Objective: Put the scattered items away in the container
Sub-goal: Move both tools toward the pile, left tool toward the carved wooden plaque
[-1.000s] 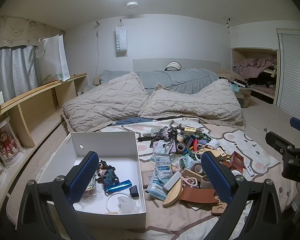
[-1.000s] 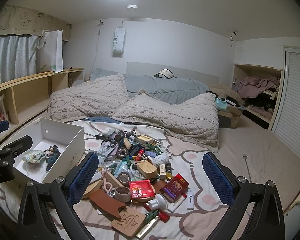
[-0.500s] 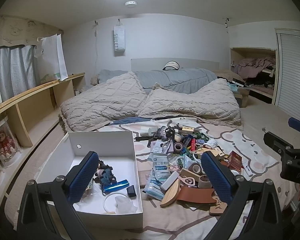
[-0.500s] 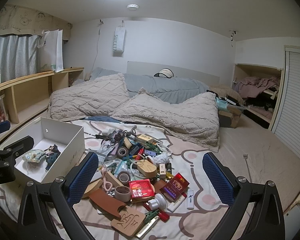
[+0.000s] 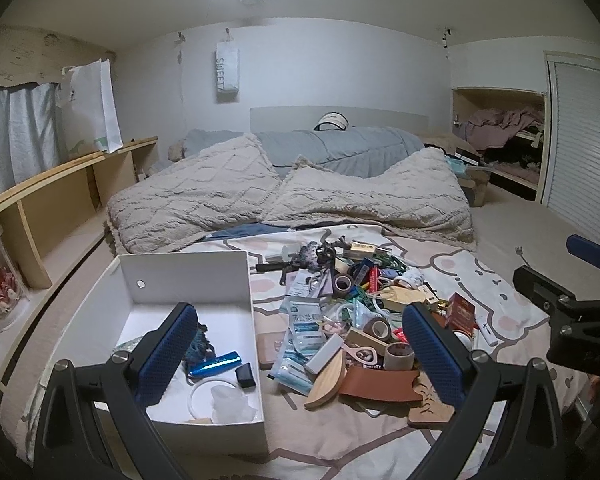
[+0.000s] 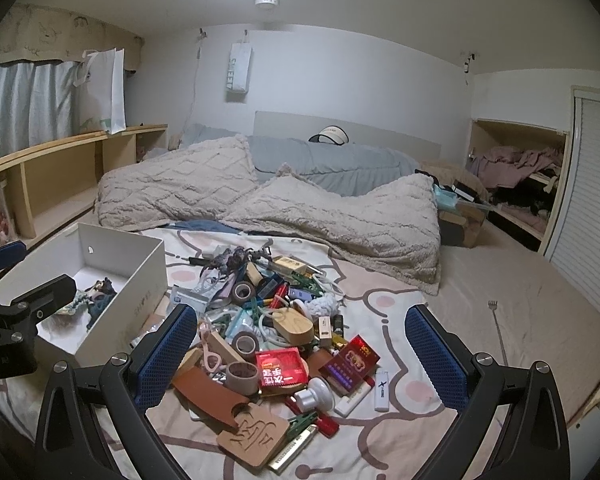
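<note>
Clutter (image 5: 356, 320) lies heaped on the bed just right of the white box (image 5: 188, 280); the left gripper (image 5: 300, 352) hangs spread wide, empty. Right wrist view: the right gripper (image 6: 300, 352), jaws apart and empty, hovers above the pile.

Left claw (image 5: 300, 354), right claw (image 6: 302, 354): both agape, empty.

A white open-topped box (image 5: 188, 276) sits upright on the bedspread, holding a blue tube (image 5: 215, 363), a white ring (image 5: 204, 394) and dark tangled cords. At its three o'clock, a heap of scattered items (image 6: 276, 328) sprawls: tape rolls, red packets, wooden pieces.
</note>
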Action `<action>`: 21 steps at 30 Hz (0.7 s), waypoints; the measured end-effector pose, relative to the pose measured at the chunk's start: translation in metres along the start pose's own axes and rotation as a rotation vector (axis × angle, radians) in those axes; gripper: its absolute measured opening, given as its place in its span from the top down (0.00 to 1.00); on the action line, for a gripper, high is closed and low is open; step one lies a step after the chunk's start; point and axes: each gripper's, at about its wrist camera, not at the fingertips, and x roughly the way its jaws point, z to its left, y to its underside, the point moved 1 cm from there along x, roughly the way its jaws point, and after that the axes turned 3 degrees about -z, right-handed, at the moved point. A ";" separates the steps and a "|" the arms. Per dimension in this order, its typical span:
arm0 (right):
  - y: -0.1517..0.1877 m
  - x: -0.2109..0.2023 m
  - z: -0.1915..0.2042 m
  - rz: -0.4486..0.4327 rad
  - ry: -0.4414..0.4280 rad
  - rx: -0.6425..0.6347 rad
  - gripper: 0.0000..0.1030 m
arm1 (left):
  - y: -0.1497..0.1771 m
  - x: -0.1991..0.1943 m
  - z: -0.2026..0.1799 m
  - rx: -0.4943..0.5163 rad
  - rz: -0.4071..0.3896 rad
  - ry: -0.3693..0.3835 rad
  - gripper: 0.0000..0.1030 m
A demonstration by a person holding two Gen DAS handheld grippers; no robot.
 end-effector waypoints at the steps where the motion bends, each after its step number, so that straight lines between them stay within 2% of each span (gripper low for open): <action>1: 0.002 0.002 -0.001 0.008 0.001 0.000 0.00 | 0.001 0.001 -0.001 0.002 0.006 0.006 0.00; 21: 0.035 0.052 -0.021 0.163 0.028 0.040 0.00 | 0.038 0.040 -0.035 0.066 0.144 0.092 0.00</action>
